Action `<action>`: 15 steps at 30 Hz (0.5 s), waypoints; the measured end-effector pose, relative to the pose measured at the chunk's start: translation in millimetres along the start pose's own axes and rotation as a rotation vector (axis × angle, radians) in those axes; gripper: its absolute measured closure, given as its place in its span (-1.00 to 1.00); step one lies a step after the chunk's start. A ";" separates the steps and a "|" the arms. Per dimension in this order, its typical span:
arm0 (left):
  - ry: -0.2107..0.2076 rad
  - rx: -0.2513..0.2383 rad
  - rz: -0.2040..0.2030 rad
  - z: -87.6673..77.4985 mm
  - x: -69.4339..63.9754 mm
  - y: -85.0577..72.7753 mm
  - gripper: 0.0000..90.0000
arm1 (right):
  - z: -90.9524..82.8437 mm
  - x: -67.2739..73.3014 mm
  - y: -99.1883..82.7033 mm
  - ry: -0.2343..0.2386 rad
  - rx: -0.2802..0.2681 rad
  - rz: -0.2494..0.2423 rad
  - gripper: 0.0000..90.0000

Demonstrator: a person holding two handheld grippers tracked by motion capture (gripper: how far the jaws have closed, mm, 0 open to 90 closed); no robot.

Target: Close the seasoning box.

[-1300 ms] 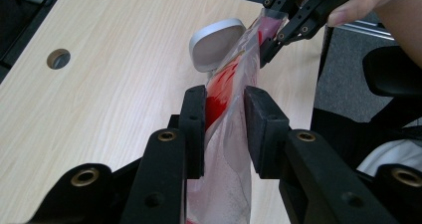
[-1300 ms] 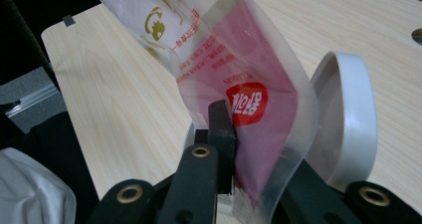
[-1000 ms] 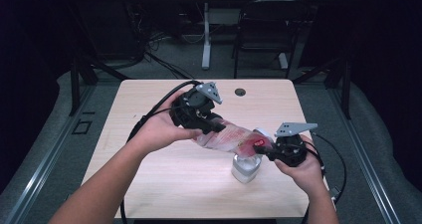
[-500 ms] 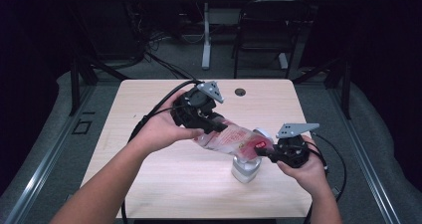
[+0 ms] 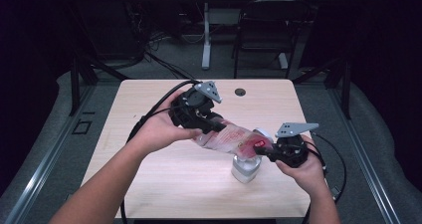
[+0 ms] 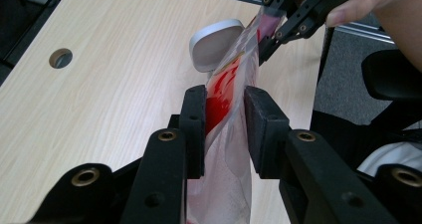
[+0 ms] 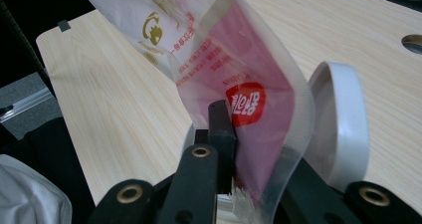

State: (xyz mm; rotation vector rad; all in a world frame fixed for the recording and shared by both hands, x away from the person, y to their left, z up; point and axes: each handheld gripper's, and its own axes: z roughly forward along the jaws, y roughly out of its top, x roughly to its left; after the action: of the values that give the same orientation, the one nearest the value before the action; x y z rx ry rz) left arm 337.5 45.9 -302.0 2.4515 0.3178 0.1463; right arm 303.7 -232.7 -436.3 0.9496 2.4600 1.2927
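Light: dim room, tabletop [image 5: 149,184] lit from above
Surroundings: near black
Focus: close jaws soft
Glare: none

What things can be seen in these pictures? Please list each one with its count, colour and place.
plastic bag: one, clear with red and gold print, held in the air between the two grippers, above the container.
container: one, white, on the table below the bag's right end; its grey-white hinged lid stands open.
table: one, light wood, with a round cable hole near its far edge.
chair: one, dark, on the floor beyond the table.
left gripper: one, black, jaws on both sides of the bag's middle.
right gripper: one, black, shut on the bag's end.
hands: two, left hand and right hand, each holding a gripper.
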 end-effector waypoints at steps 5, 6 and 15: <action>0.002 0.003 -0.006 0.7 0.1 -1.6 0.60 | -0.1 -0.5 -0.3 0.003 0.006 -0.002 0.95; 0.002 0.003 -0.004 0.3 0.8 -2.1 0.60 | 0.2 -0.1 -0.3 0.004 0.005 -0.002 0.95; 0.004 0.008 -0.009 -0.4 2.7 -5.8 0.60 | 0.9 1.6 1.1 0.009 0.007 -0.010 0.95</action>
State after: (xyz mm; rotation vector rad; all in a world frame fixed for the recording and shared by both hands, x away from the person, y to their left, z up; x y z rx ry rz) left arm 339.0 51.3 -305.2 2.4572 0.3322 0.1459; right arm 303.4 -230.6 -435.8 0.9339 2.4744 1.2883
